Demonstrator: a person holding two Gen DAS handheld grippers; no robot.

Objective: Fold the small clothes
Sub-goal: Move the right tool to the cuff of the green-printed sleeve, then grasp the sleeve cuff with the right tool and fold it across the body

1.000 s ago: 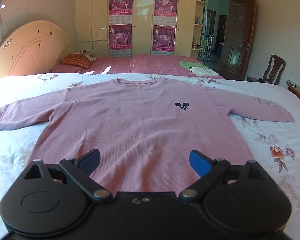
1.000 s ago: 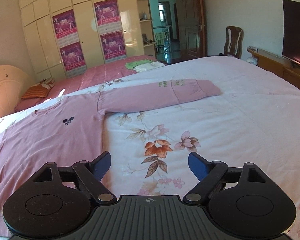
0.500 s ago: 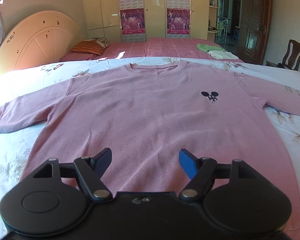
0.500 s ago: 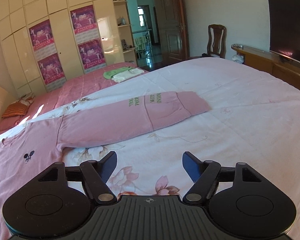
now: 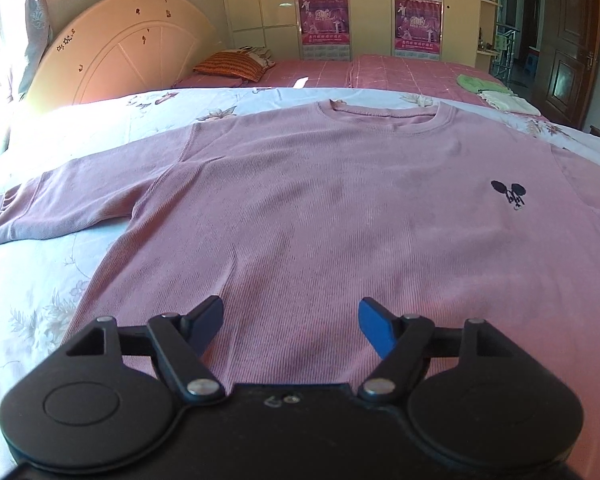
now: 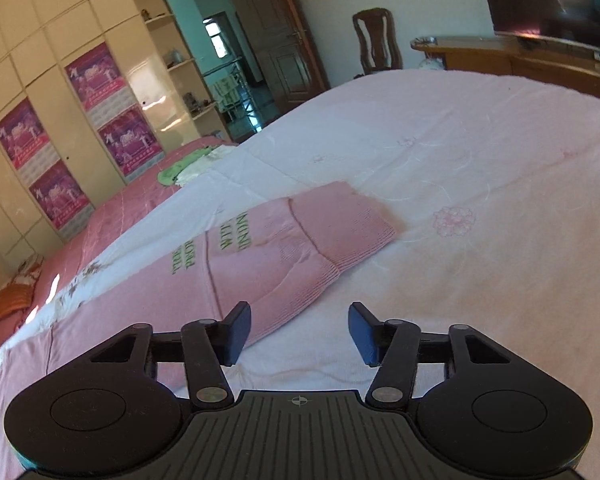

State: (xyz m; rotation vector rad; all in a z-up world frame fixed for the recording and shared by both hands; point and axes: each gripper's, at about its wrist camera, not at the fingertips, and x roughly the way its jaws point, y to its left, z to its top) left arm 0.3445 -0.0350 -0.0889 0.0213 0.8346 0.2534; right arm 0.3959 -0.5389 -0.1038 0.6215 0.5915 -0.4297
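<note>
Our right gripper (image 6: 298, 330), jaws just narrowing and still empty, nears the sleeve cuff (image 6: 340, 236); our left gripper (image 5: 291, 325) hangs open over the pink sweater (image 5: 340, 208) spread on the bed (image 6: 480, 160). Next, probably pinch that cuff.

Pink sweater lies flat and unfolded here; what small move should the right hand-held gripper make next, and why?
Probably ease forward and down onto the ribbed cuff of the pink knit sweater. The right hand-held gripper, jaws just closing but empty, sits short of that sleeve end.
</note>
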